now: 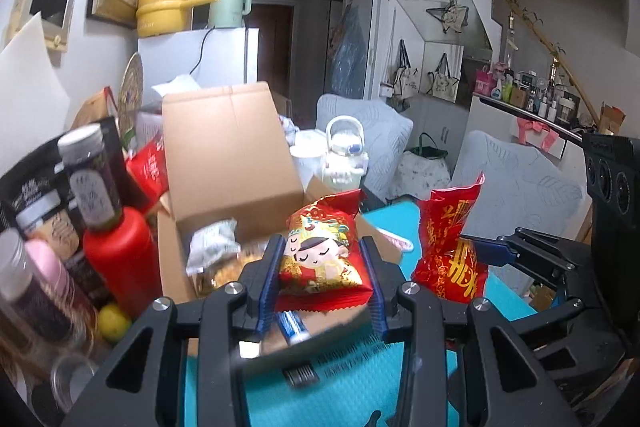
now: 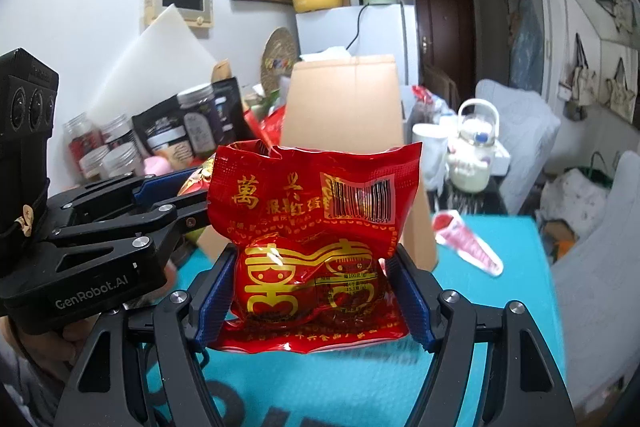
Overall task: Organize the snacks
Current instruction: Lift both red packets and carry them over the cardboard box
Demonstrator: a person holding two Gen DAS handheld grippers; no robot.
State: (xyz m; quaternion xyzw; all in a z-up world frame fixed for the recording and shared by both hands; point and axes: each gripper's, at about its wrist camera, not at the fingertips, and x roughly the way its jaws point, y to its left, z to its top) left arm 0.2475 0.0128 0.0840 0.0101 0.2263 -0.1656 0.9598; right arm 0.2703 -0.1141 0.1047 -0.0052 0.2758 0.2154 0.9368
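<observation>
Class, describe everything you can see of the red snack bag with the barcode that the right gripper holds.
The red snack bag is glossy crinkled plastic film printed with gold Chinese characters and a large gold emblem, with a white barcode label near its upper right. It stands upright, top edge wavy and bent, bulging below. The right gripper clamps its lower half between blue padded fingers, above the teal mat. The cardboard box stands behind it. The left wrist view shows it beside the left gripper.

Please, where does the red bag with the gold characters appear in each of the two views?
Left wrist view: the red bag with gold characters is right of center, held up.
Right wrist view: it fills the center, between the fingers.
Shared landmark: the open cardboard box.
</observation>
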